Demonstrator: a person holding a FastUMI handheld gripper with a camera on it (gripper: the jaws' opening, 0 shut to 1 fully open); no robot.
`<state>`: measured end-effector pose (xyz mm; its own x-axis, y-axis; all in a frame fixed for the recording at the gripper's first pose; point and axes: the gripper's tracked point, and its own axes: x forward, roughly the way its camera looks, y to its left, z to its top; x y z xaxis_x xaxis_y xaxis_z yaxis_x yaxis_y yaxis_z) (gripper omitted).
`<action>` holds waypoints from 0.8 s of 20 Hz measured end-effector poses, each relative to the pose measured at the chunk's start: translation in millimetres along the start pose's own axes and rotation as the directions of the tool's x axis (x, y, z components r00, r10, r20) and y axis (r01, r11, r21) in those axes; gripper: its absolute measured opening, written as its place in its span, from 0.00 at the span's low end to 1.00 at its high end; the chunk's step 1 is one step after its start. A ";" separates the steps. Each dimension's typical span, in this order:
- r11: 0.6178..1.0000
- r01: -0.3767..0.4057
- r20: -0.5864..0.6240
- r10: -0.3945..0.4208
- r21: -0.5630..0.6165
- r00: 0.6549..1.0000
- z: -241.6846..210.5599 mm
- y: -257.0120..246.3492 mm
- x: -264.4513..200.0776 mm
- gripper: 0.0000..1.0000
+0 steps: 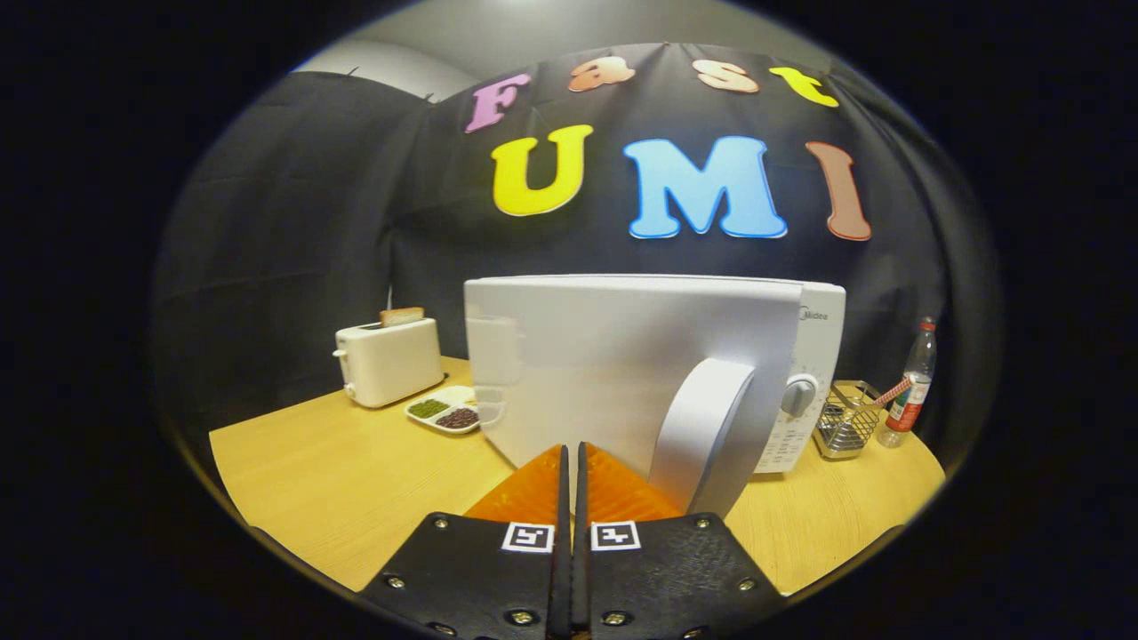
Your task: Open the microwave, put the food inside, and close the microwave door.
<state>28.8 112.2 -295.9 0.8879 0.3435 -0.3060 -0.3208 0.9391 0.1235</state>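
Observation:
A white microwave (622, 356) stands on the wooden table (338, 480), its door facing me. The curved door handle (707, 427) sits at the door's right side, beside the control panel with a round knob (798, 395). The handle side looks a little nearer to me than the panel; whether the door is fully latched I cannot tell. My gripper (572, 447) is shut with nothing between its fingers. Its tips are at the lower face of the door, just left of the handle. A white divided tray of green and dark beans (444, 411) lies on the table left of the microwave.
A white toaster (388, 360) with a slice of bread in it stands behind the tray, at the table's far left. Right of the microwave are a wire basket (845, 420) and a plastic bottle (911, 384). Bare tabletop lies on both sides of my fingers.

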 end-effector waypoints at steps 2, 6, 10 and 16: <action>0.999 0.053 0.008 -0.053 0.009 0.999 5.8 -24.2 16.1 0.01; 0.985 0.169 0.071 -0.167 -0.025 0.983 27.9 -65.6 43.9 0.01; 0.973 0.229 0.053 -0.228 -0.004 0.972 35.4 -87.7 67.1 0.01; 0.946 0.318 0.016 -0.317 -0.062 0.948 29.5 -100.0 84.7 0.01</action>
<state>145.9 47.0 -306.3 0.9489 0.0276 -0.3143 -0.0418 0.9984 -0.0384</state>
